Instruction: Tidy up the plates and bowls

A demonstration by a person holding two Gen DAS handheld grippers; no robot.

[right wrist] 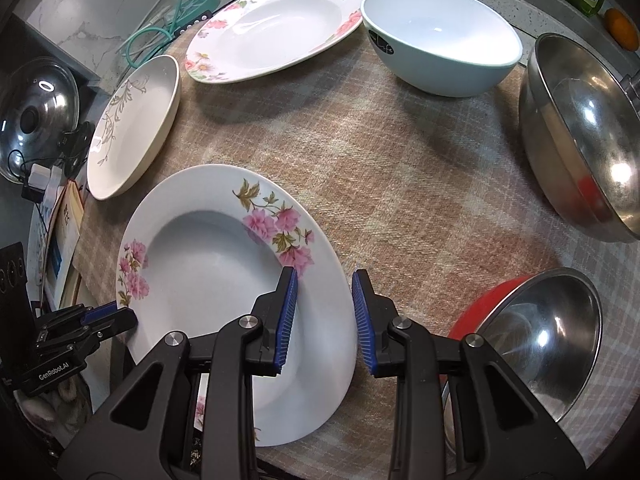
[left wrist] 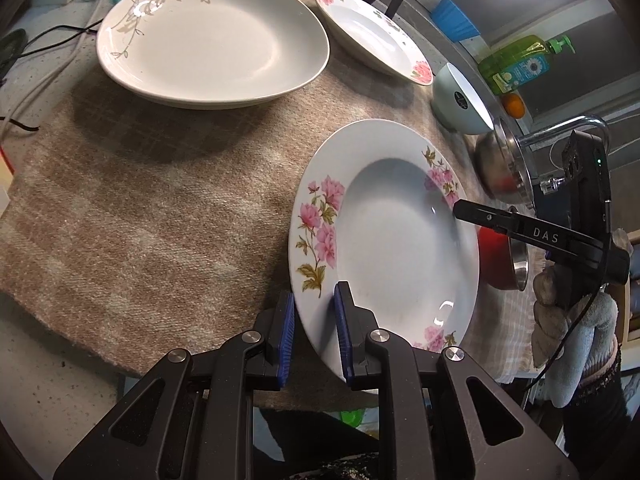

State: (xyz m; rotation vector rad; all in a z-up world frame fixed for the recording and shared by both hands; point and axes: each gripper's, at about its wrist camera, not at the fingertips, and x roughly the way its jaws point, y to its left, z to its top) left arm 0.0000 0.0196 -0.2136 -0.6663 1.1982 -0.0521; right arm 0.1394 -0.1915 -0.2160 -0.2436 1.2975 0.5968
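Note:
A white deep plate with pink flowers [left wrist: 384, 232] [right wrist: 208, 280] is tilted above the checked cloth [left wrist: 140, 200], partly past the table's near edge. My left gripper [left wrist: 315, 336] is shut on its near rim, one blue pad on each face. The same gripper [right wrist: 108, 316] shows at the plate's left edge in the right wrist view. My right gripper [right wrist: 326, 320] straddles the opposite rim, shut on it; one of its fingers [left wrist: 480, 216] lies on the rim's top. A cream plate with a beige vine [left wrist: 212, 40] [right wrist: 132, 124] and a second floral plate [left wrist: 372, 36] [right wrist: 276, 24] rest further back.
A pale blue bowl [left wrist: 460, 100] [right wrist: 440, 36] sits beside the second floral plate. A steel bowl [left wrist: 504, 164] [right wrist: 580, 140] and a red bowl with a steel inside [left wrist: 500, 264] [right wrist: 532, 340] stand on the right. Green soap bottle [left wrist: 516, 64], orange [left wrist: 514, 105], pot lid [right wrist: 36, 116].

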